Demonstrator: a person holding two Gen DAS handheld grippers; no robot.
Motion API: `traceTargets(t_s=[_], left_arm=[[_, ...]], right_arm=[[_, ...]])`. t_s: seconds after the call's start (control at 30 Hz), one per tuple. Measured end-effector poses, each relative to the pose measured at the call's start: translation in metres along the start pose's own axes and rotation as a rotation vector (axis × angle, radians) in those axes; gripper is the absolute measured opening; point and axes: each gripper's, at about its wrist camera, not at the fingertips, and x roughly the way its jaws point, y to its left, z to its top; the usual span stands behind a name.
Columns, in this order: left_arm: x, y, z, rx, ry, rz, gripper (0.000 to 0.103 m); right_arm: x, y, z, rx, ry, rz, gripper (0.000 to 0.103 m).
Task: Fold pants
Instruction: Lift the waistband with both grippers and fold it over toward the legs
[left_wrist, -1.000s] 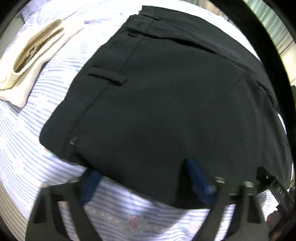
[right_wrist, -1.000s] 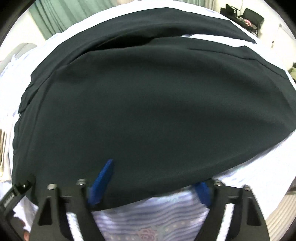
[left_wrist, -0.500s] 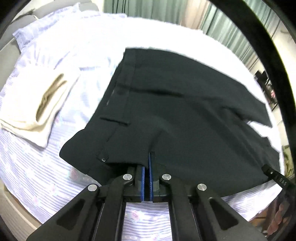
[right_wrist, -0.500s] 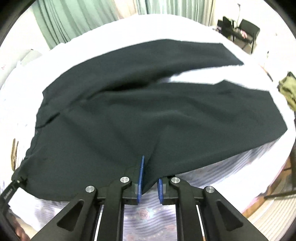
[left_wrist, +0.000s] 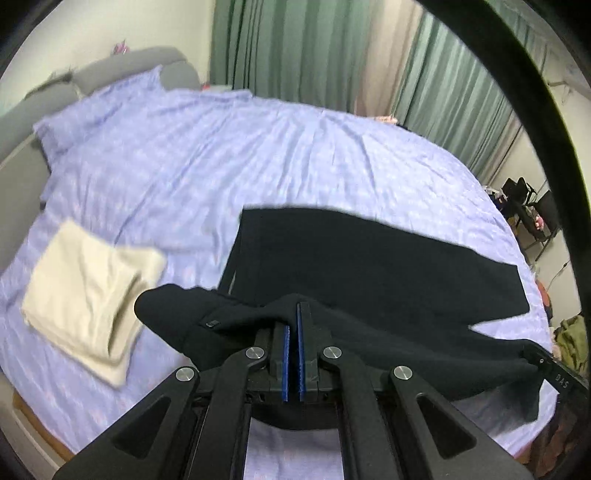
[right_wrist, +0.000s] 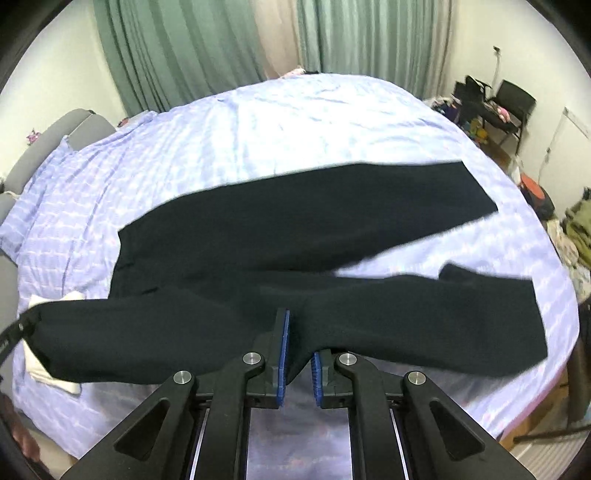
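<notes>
Black pants (left_wrist: 369, 258) lie across the lilac bed, waistband at the left, legs to the right. My left gripper (left_wrist: 291, 321) is shut on the near edge of the pants by the waistband and holds it lifted off the bed. My right gripper (right_wrist: 299, 332) is shut on the near leg of the pants (right_wrist: 332, 229) and holds it lifted too. The far leg still lies flat on the sheet. The lifted near edge hangs between the two grippers.
A folded cream garment (left_wrist: 92, 288) lies on the bed (left_wrist: 221, 147) left of the pants; it also shows in the right wrist view (right_wrist: 51, 369). Green curtains (right_wrist: 177, 48) hang behind the bed. Chairs and clutter (right_wrist: 498, 103) stand at the right.
Both grippers were open low over the pants' near edge, then shut on the fabric. They have since risen, lifting the near edge off the bed.
</notes>
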Motion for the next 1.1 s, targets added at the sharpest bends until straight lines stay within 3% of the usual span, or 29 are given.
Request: traceTargets(t_s=[0.23, 0.37, 0.67, 0.9, 0.93, 0.97, 1.03, 1.07, 1.1], left_arm=[[0.041, -0.019, 0.055, 0.053, -0.063, 0.069, 0.005], [0.085, -0.028, 0.080, 0.058, -0.048, 0.126, 0.005], [0.223, -0.030, 0.126, 0.060, 0.080, 0.268, 0.005], [0.296, -0.027, 0.141, 0.089, 0.194, 0.386, 0.010], [0.300, -0.027, 0.144, 0.083, 0.211, 0.394, 0.017], [0.302, -0.027, 0.148, 0.077, 0.225, 0.418, 0.043], [0.288, -0.029, 0.152, 0.060, 0.170, 0.426, 0.082], [0.278, -0.032, 0.153, 0.060, 0.134, 0.411, 0.085], [0.269, -0.036, 0.153, 0.069, 0.120, 0.394, 0.085]], right_arm=[[0.036, 0.005, 0.073, -0.093, -0.009, 0.047, 0.011], [0.088, 0.010, 0.125, -0.177, 0.022, 0.086, 0.011], [0.243, 0.041, 0.201, -0.287, 0.173, 0.180, 0.011], [0.305, 0.067, 0.224, -0.400, 0.235, 0.185, 0.011], [0.310, 0.070, 0.227, -0.415, 0.240, 0.184, 0.013], [0.311, 0.071, 0.228, -0.423, 0.243, 0.184, 0.014], [0.310, 0.070, 0.231, -0.409, 0.265, 0.217, 0.030], [0.304, 0.068, 0.230, -0.393, 0.264, 0.243, 0.036], [0.297, 0.066, 0.230, -0.381, 0.254, 0.259, 0.050]])
